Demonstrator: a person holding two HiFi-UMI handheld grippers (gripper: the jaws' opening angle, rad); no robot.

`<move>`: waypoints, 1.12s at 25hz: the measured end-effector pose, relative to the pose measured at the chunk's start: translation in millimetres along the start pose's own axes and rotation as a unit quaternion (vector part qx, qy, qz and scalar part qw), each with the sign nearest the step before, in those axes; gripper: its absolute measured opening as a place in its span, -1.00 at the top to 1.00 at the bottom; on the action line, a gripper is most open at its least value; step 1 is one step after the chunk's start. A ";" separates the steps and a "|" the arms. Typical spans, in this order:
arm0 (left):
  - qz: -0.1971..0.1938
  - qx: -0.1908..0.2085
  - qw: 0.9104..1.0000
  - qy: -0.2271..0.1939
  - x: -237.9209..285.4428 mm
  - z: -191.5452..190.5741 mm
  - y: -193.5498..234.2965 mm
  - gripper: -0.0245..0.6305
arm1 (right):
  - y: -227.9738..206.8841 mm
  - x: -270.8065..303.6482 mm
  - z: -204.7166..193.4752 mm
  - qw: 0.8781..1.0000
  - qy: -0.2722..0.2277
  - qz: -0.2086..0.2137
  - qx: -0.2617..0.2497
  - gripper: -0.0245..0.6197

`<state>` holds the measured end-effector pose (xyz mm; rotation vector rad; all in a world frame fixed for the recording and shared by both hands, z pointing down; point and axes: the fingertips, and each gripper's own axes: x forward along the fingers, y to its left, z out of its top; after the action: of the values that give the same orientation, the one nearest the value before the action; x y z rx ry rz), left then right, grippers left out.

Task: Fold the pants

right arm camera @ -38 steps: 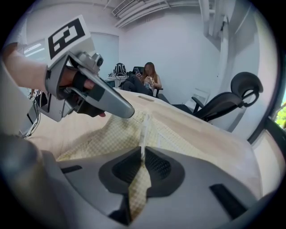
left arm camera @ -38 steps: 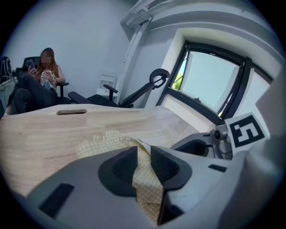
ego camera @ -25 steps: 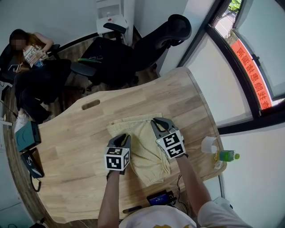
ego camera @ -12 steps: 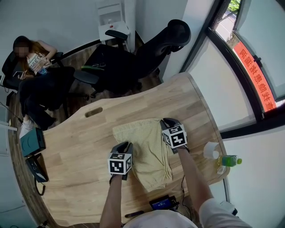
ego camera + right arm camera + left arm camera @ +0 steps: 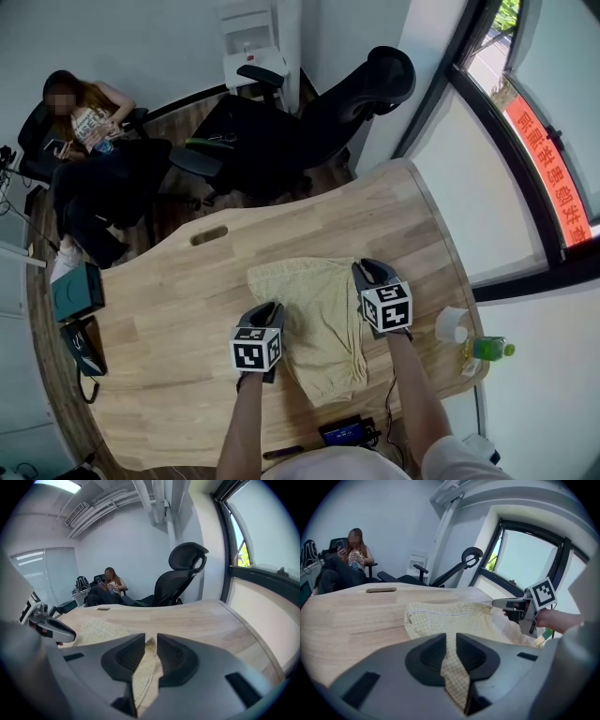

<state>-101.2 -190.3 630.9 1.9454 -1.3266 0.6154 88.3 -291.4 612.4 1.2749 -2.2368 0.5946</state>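
Laying a fold flat is the step judged to be in hand. The pants (image 5: 319, 323), a pale yellow checked cloth, are lying as one long band on the wooden table (image 5: 178, 309), the wider end pointing away from the person and the narrower end reaching toward the near edge.

The left gripper (image 5: 451, 644) is pinching the band's left edge, its jaws standing narrow with a strip of cloth running up between them. The right gripper (image 5: 151, 644) is sitting at the right edge. Its jaws have just been opening, and a fold of cloth is lying loose in the narrow gap, so it is judged to be letting go.

Next move, as a judgement: both grippers are needing to come free, then to take the near end and carry it over onto the far end, keeping the edges lined up.

Writing: a red banner (image 5: 553, 164) outside the window is showing pale characters, too small to read. Each gripper's cube is showing black-and-white square markers only. The green bottle (image 5: 489, 349) at the table's right edge is showing no legible label.
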 end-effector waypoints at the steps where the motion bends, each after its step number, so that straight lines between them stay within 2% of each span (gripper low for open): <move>1: 0.001 -0.002 1.000 0.000 -1.7 -1.4 0.0 0.71 | -1.3 -1.7 -1.5 1.000 0.001 -0.002 0.001 0.70; 4: 0.005 -0.007 1.000 -0.004 -5.9 -4.3 -0.5 0.71 | -7.9 -11.4 -0.9 1.000 -0.008 -0.011 0.015 0.70; 8: 0.008 -0.012 1.000 -0.015 -7.6 -3.1 -0.6 0.71 | 0.1 -26.3 -2.9 0.999 -0.030 0.002 0.028 0.69; 18: 0.010 -0.023 1.000 -0.016 -12.0 -7.4 -6.4 0.71 | 31.5 -51.4 -54.5 0.998 -0.004 0.038 0.045 0.69; 28: 0.013 -0.028 0.999 -0.019 -26.1 -12.0 -10.6 0.71 | 45.6 -75.1 -75.1 0.997 0.005 0.053 0.056 0.67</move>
<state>-100.9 -162.9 617.2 1.9074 -1.3798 0.5503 96.6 -176.4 619.7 1.2095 -2.3031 0.7749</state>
